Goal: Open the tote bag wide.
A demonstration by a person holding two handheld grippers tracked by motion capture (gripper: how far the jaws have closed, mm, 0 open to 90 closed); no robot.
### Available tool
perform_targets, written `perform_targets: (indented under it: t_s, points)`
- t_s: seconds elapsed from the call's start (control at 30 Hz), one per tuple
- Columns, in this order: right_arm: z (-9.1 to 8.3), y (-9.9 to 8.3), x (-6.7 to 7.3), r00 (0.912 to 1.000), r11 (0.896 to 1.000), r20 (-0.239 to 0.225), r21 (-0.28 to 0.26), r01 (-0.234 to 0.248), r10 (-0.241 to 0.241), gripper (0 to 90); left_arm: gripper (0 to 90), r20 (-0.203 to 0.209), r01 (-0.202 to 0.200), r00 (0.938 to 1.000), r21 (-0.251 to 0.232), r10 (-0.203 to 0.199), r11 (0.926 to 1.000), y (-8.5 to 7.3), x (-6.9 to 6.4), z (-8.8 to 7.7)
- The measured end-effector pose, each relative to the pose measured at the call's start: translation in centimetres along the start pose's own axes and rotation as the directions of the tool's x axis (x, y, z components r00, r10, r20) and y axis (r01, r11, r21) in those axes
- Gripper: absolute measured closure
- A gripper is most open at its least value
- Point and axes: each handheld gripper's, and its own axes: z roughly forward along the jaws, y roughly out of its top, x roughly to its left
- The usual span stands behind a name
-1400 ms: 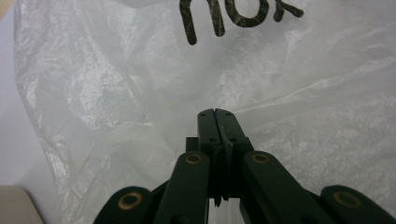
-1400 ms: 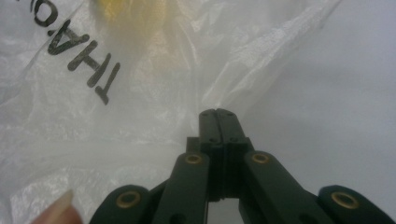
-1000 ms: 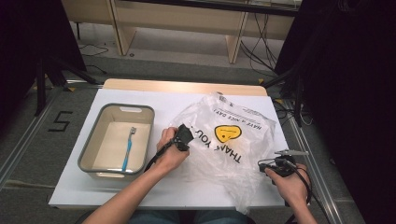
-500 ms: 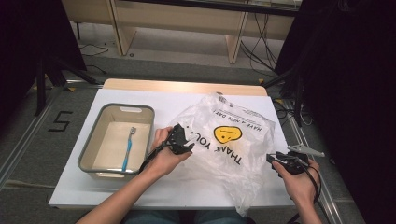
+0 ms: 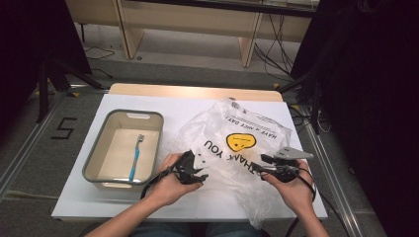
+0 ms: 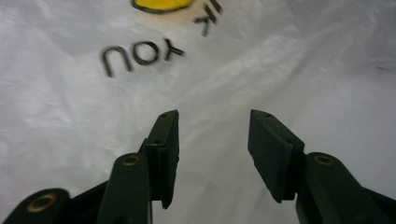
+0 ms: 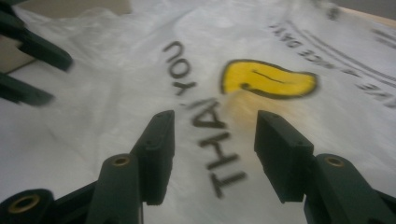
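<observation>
**A:** quick count from my remote seat, what's on the table right now?

**B:** One plastic bag (image 5: 242, 148), clear-white with a yellow smiley and "THANK YOU" printed on it, lying crumpled and mostly flat on the right half of the white table (image 5: 89, 197). One grey bin (image 5: 96, 155) on the left side, and in it exactly one blue toothbrush (image 5: 136, 158), lying lengthwise on the bin floor. That's the whole lot: one bag, one bin, one brush.

**A:** and my two grippers?

**B:** Two, one per hand. The left gripper (image 5: 195, 170) sits at the bag's near-left edge, just right of the bin. The right gripper (image 5: 269, 165) is over the bag's near-right part, pointing left across it, towards the other one.

**A:** jaws?

**B:** Both sets stand apart with nothing pinched. In the left gripper view the left gripper (image 6: 212, 135) has a clear gap, bag film below and beyond it; those jaws have just been closing a little, with nothing between them. In the right gripper view the right gripper (image 7: 212, 135) shows the same kind of gap, the "THANK" lettering visible through it; its jaws have just been opening. Whether the tips brush the plastic I can't tell.
</observation>
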Motion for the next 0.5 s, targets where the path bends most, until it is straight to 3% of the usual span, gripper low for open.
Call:
perform_targets:
  t_s: [0.23, 0.5]
  points:
    - [3.3, 1.6, 2.3, 0.9925, 0.996, -0.092, 0.037, 0.084, -0.080, 41.0, 57.8, 0.063, 0.035, 0.9973, 0.045, -0.037, 0.9984, -0.6, -0.6, 1.3]
    - [5.3, 1.9, 3.5, 0.9830, 0.989, -0.150, 0.084, 0.120, -0.106, 39.7, 63.0, 0.059, 0.059, 0.9963, 0.059, -0.063, 0.9965, -1.0, -0.4, 1.9]
